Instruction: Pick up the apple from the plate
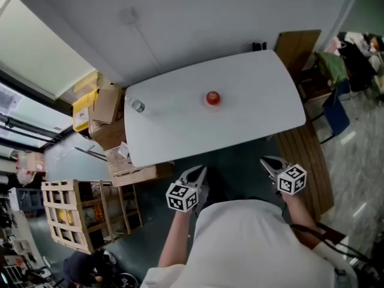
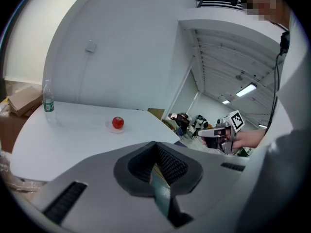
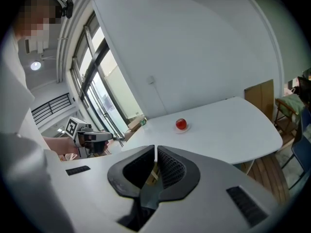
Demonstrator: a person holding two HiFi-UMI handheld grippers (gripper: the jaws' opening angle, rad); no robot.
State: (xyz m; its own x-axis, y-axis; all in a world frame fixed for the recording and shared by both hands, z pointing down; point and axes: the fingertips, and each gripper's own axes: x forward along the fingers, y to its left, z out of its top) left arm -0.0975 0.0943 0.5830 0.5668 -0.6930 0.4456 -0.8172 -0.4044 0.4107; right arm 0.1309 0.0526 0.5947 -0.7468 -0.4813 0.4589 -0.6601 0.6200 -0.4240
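The apple (image 1: 212, 98) sits mid-table (image 1: 264, 101), well beyond the left gripper (image 1: 197, 171) and right gripper (image 1: 270, 162), both clenched empty.

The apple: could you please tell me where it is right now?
In the head view, the apple sits on its plate near the middle of the table, right of the bottle at the table's left end.

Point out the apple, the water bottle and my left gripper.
apple (image 1: 212, 98), head view: middle of the red fruit.
water bottle (image 2: 48, 104), left gripper view: on its green label.
left gripper (image 1: 200, 171), head view: at the tips of its closed jaws.
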